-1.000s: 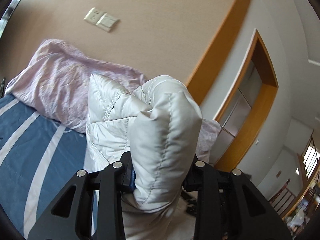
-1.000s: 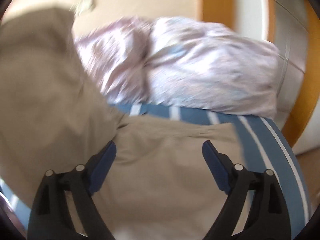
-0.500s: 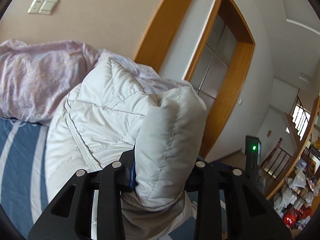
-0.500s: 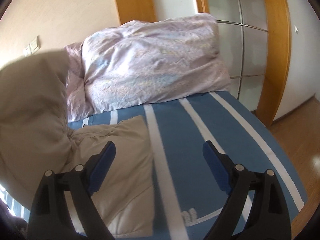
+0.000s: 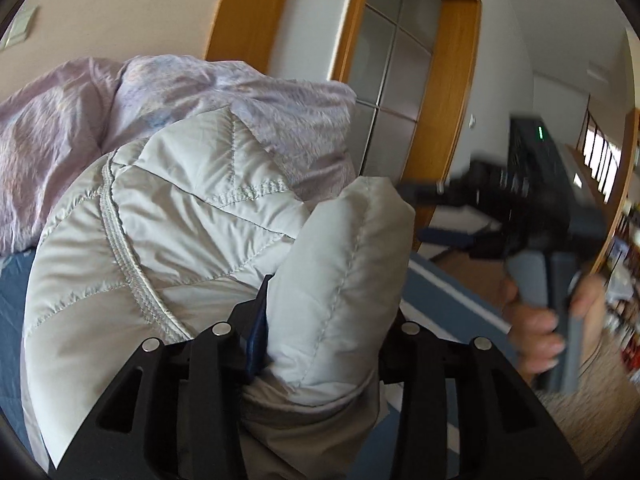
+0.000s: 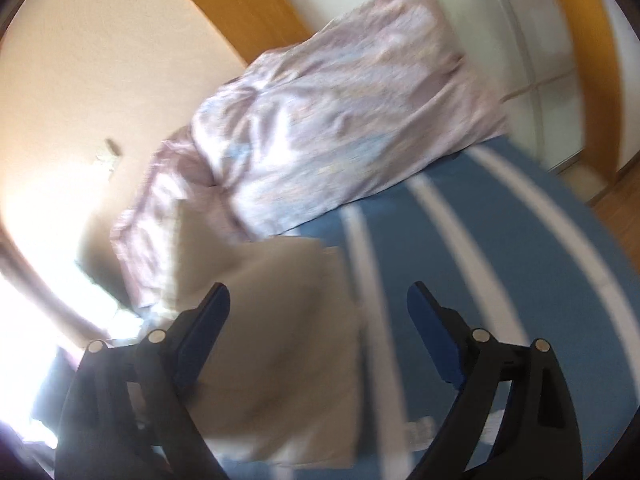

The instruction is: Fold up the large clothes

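The quilted jacket point(image 5: 192, 216) bulges up between the left gripper point(image 5: 320, 344) jaws, which have just been opening around a puffy fold, likely to drop it onto the bed point(image 6: 480, 240). The right gripper point(image 6: 320, 308) hangs wide and empty above the bed, the jacket's tan lining just beside its left finger and a pillow point(image 6: 340, 120) beyond.

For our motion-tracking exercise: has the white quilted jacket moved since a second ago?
Yes. The white quilted jacket has been carried sideways, away from the wall socket and toward the wooden door frame.
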